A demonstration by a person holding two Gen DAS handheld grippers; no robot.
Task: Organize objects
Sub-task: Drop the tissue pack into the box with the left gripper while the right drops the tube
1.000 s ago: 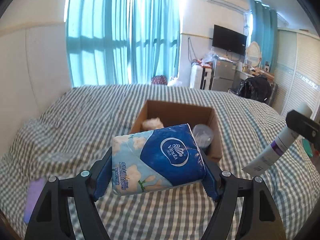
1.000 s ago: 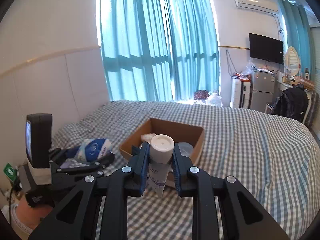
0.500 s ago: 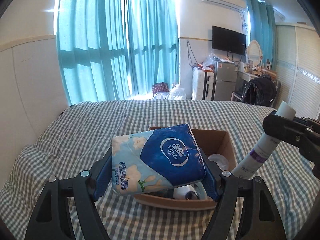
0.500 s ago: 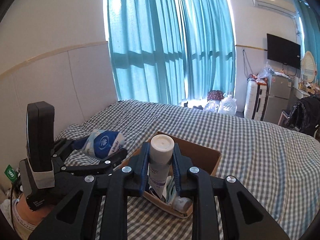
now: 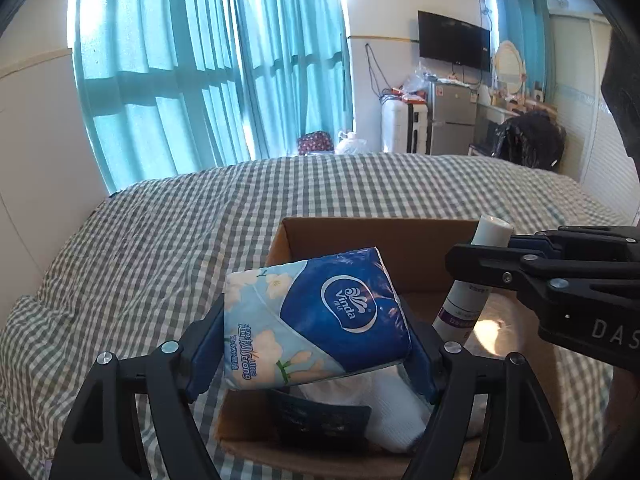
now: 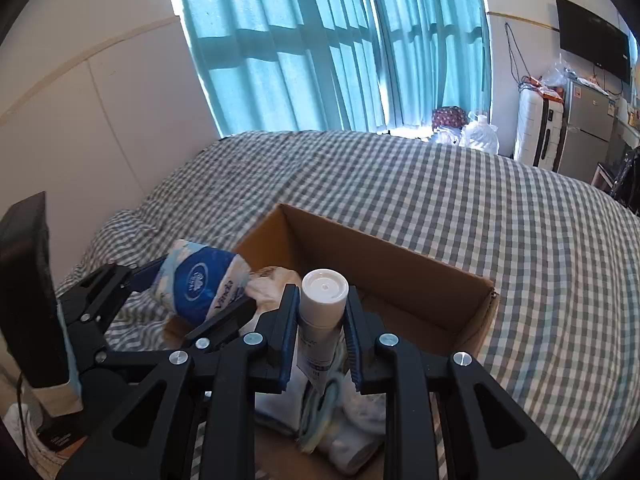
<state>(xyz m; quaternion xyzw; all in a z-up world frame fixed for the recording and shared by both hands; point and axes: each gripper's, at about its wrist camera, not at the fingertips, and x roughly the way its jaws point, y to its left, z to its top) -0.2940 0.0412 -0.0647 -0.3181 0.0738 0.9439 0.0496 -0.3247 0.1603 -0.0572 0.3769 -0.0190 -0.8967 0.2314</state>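
Observation:
My left gripper [image 5: 316, 344] is shut on a blue and white Vinda tissue pack [image 5: 316, 316] and holds it above the near left part of an open cardboard box [image 5: 384, 236]. My right gripper [image 6: 322, 340] is shut on a white tube with a white cap [image 6: 322, 312] and holds it upright over the box [image 6: 400, 264]. The tube [image 5: 472, 280] and the right gripper [image 5: 500, 256] also show at the right of the left wrist view. The tissue pack [image 6: 200, 284] and left gripper [image 6: 180, 296] show at the left of the right wrist view.
The box stands on a bed with a grey checked cover [image 5: 160, 240] and holds white rolled items [image 6: 360, 420], a dark flat item [image 5: 320, 420] and a beige soft thing [image 6: 272, 280]. Teal curtains [image 5: 200, 80], a fridge [image 5: 448, 120] and a TV [image 5: 454, 40] stand beyond.
Both grippers have moved forward and down over the box with their loads. The box now fills the lower part of both views. The grips are unchanged.

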